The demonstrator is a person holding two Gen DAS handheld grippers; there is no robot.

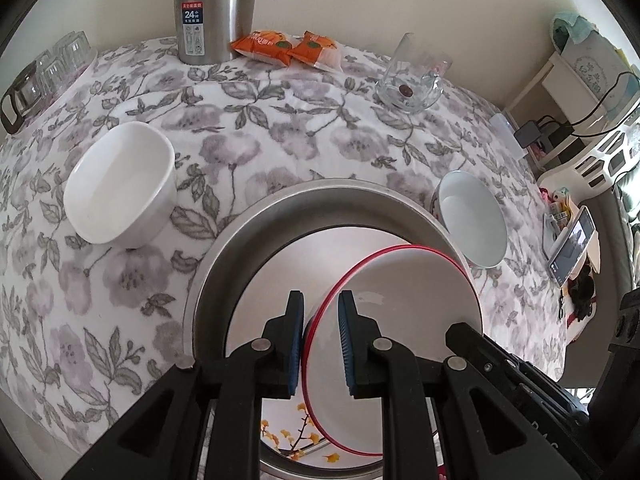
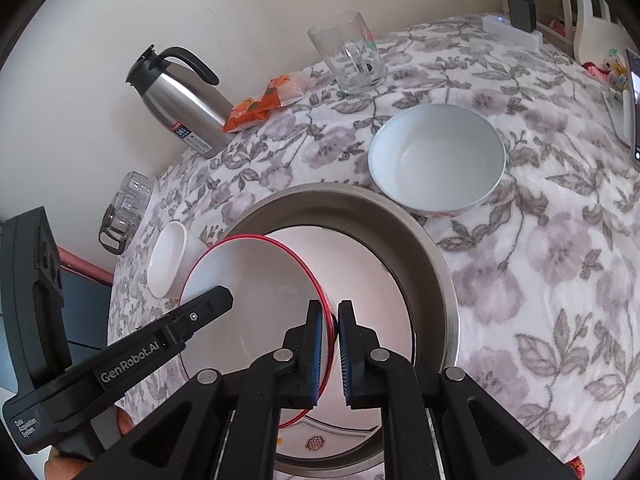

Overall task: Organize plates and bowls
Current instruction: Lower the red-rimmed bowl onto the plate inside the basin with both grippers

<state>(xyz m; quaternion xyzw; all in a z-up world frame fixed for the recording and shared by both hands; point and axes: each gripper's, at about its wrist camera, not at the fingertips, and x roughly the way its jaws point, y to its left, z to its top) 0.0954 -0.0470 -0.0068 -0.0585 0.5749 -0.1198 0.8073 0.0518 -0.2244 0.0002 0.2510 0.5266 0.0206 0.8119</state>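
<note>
The red-rimmed bowl (image 1: 404,320) hangs tilted over the steel pan (image 1: 224,248), which already carries a white plate (image 1: 276,280) with a yellow flower print. Both claws grip it from opposite sides, so it is being lowered as a two-handed load.

Judging from this, the step in hand is seating the bowl on the stack. To do it well, level the bowl first: it leans markedly, its far edge up against the pan's wall. Bring both claws down together so neither side drops first, keep the bowl centred within the pan's rim, and let go only once its foot rests flat on the plate. Glazed ware on glazed ware will likely slide, so a slow touch-down seems wise.

The left claw (image 1: 320,340) is narrowly open, its blue pads straddling the red rim; the rim touches one pad, but I cannot tell whether both pads bear on it. The right claw (image 2: 328,344) is almost closed, pinching the opposite rim between its pads.

Still loose on the floral tabletop (image 1: 280,132) are a deep white bowl (image 1: 120,184) to the left and a pale blue bowl (image 1: 472,220) just beside the pan on the right; these look like the next pieces to gather.
</note>
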